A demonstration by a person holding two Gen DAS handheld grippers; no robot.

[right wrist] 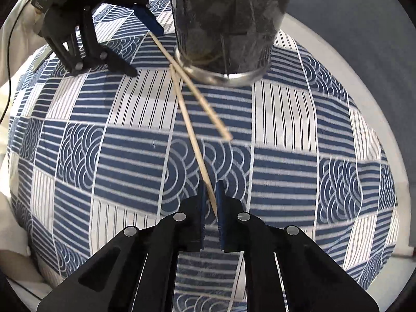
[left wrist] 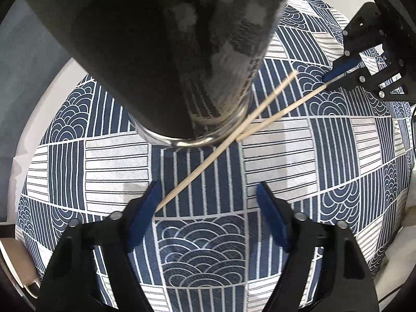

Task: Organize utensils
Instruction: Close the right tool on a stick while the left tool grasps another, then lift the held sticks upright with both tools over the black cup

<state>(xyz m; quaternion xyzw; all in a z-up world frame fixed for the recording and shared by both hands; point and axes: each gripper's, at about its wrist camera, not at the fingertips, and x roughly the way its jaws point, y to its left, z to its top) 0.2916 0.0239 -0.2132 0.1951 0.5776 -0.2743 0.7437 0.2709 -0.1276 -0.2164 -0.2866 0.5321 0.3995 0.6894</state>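
Blue-and-white patterned cloth [right wrist: 124,156] covers the round counter [right wrist: 374,119], and a dark cup [right wrist: 226,26] with a metal base ring stands on it as the landmark. Two wooden chopsticks lie crossed just beside the cup's base. One chopstick [right wrist: 193,135] is clamped at its near end by the right tongs [right wrist: 211,202], whose blue pads are drawn together on it. The other chopstick [right wrist: 205,106] rests loose on the cloth, touching the cup's base ring.

Both sticks are judged light, stiff and thin, with smooth wood that could swivel or slip between the pads; a hold nearer the thick end is judged steadier.

From the left wrist, the left tongs [left wrist: 208,202] are seen spread apart and empty, with the loose chopstick's tip lying close to the left pad [left wrist: 145,208]. From the right wrist, the grip itself is shown, which appears small and far off in the left view.
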